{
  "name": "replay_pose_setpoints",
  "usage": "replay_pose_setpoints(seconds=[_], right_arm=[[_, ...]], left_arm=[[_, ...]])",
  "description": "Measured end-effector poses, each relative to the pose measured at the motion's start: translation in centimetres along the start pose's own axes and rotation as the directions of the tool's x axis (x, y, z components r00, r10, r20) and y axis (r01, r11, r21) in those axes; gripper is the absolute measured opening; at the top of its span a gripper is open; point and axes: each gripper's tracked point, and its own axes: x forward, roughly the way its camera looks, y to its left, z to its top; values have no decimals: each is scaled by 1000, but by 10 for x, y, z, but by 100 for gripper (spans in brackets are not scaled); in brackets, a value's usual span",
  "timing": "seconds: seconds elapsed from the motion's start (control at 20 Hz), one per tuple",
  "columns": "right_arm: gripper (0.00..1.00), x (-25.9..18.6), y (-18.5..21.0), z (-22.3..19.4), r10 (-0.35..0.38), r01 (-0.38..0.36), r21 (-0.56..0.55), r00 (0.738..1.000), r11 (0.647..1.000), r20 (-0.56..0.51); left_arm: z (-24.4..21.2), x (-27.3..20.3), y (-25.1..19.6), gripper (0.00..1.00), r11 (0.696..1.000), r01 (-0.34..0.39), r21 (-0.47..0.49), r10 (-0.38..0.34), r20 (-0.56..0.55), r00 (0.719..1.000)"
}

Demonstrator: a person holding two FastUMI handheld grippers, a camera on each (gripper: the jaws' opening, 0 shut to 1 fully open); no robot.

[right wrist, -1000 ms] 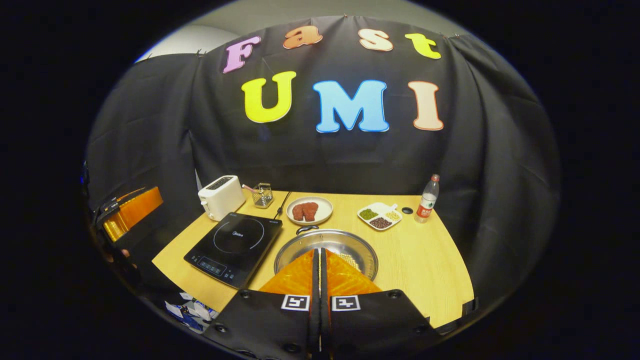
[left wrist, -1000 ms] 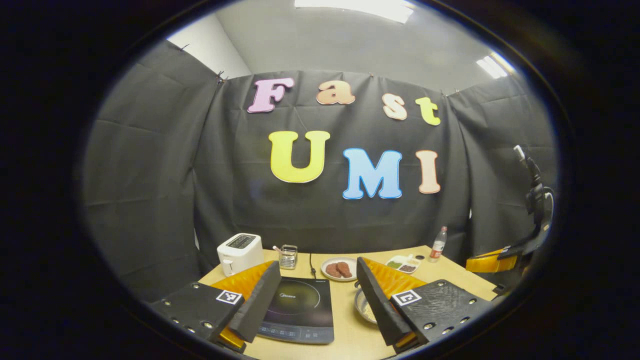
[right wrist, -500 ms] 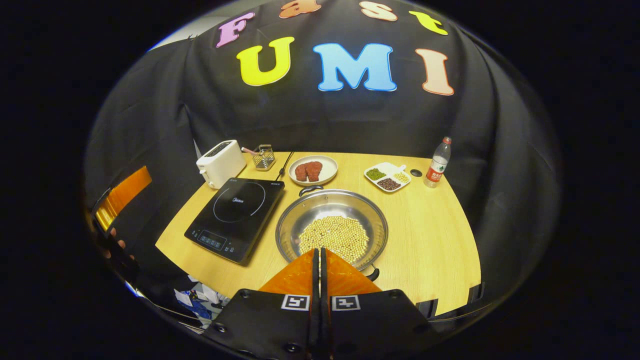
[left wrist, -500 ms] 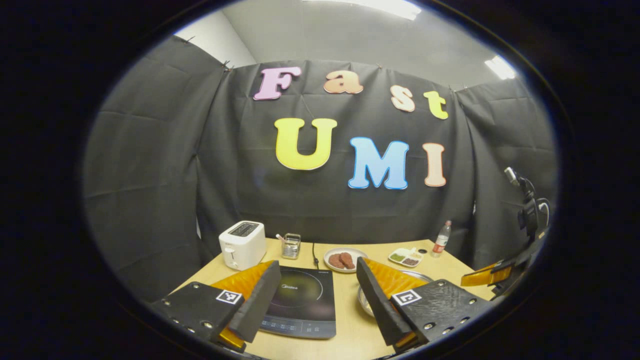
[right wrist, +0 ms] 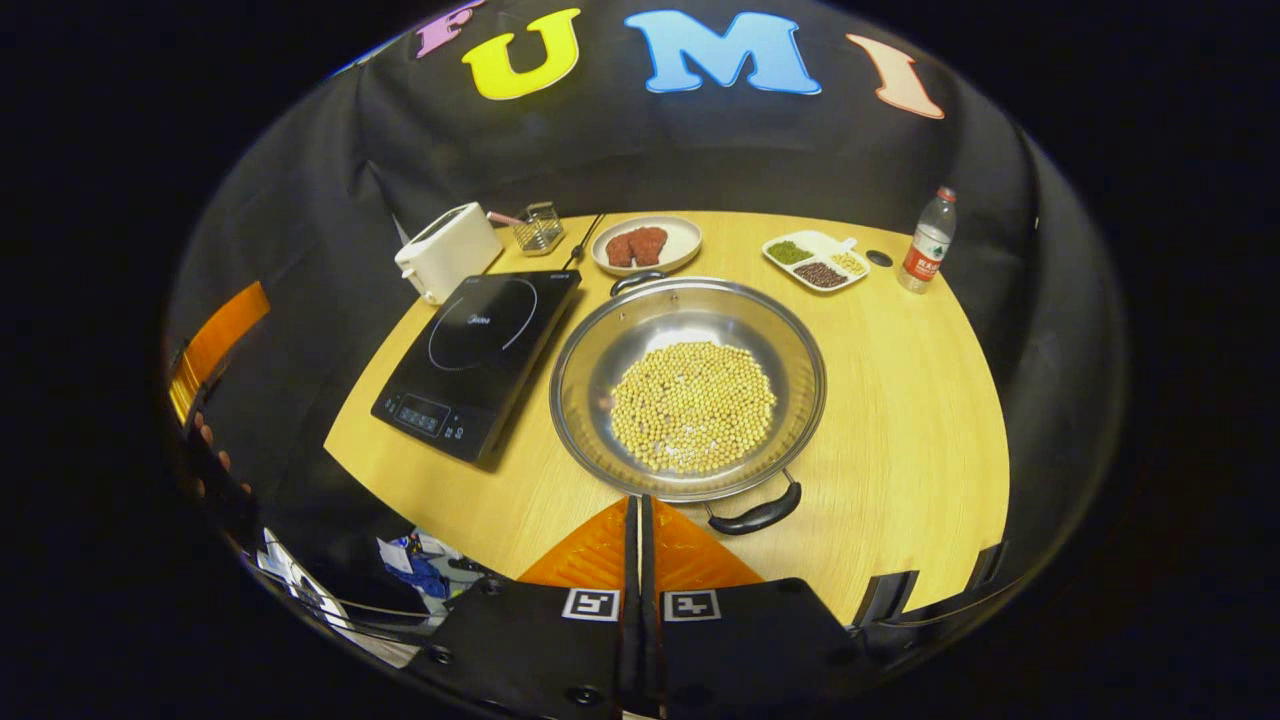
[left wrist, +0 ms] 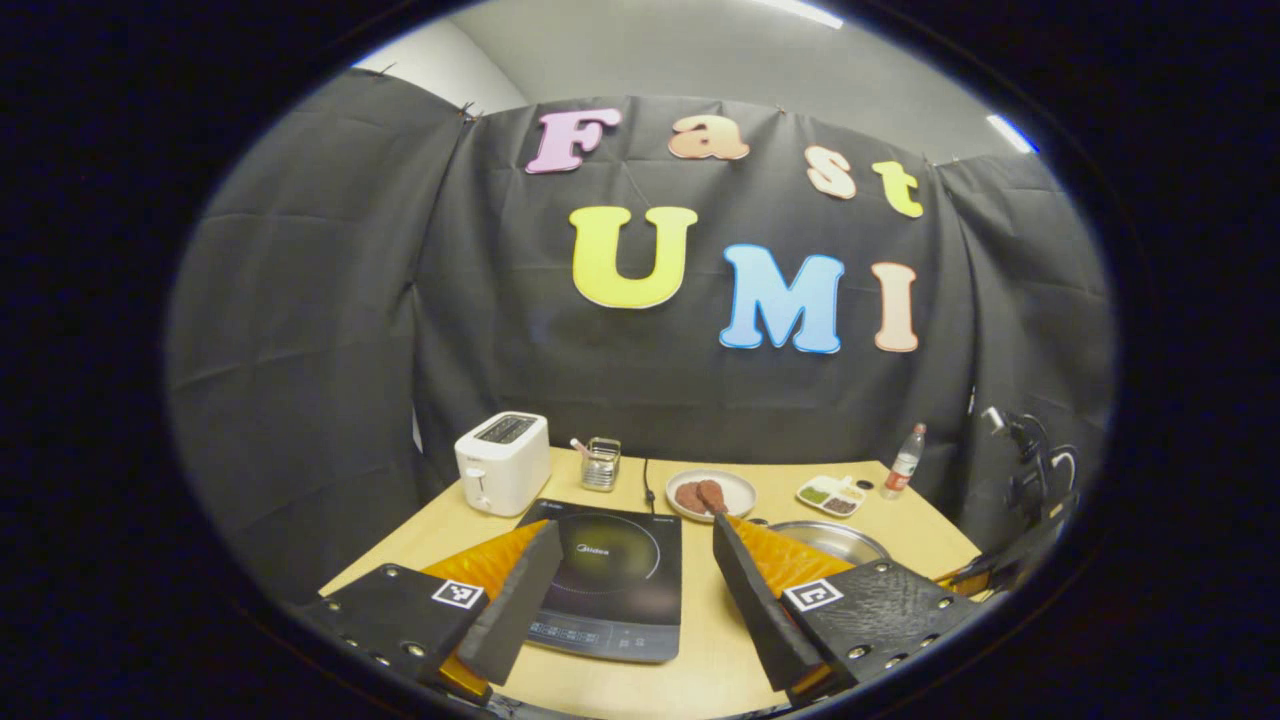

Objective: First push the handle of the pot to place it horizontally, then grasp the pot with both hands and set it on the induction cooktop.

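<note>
One pot (right wrist: 688, 390) just beyond right claw (right wrist: 640, 510)

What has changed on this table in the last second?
The right gripper, shut and empty, has pulled back and risen, so the whole round steel pot of yellow beans now shows. The left gripper stays open. Nothing on the wooden table moved.

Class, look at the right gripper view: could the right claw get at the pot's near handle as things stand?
Probably yes. The right claw, shut, hovers just short of the near handle, with bare table between them and nothing in the way.
</note>
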Motion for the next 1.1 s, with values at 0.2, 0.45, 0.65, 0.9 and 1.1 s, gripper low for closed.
replay_pose_setpoints(seconds=[0.2,0.45,0.65,0.9,1.1], right_arm=[[2,20,-4,-22,31,-34,-39,997,999,-75],[2,41,-20,-43,32,-40,-44,988,998,-152],[2,55,-27,-54,41,-55,-58,975,997,-217],[2,67,-33,-58,46,-69,-82,966,994,-253],[2,72,-40,-55,49,-71,-80,966,994,-254]], left_arm=[[-7,3,1,93,999,-47,-8,47,-37,998],[7,13,-7,93,998,-61,-19,61,-23,998],[5,24,-21,89,998,-60,0,60,-35,998],[6,30,-38,89,999,-49,22,49,-43,998],[9,32,-47,89,998,-45,41,46,-42,998]])
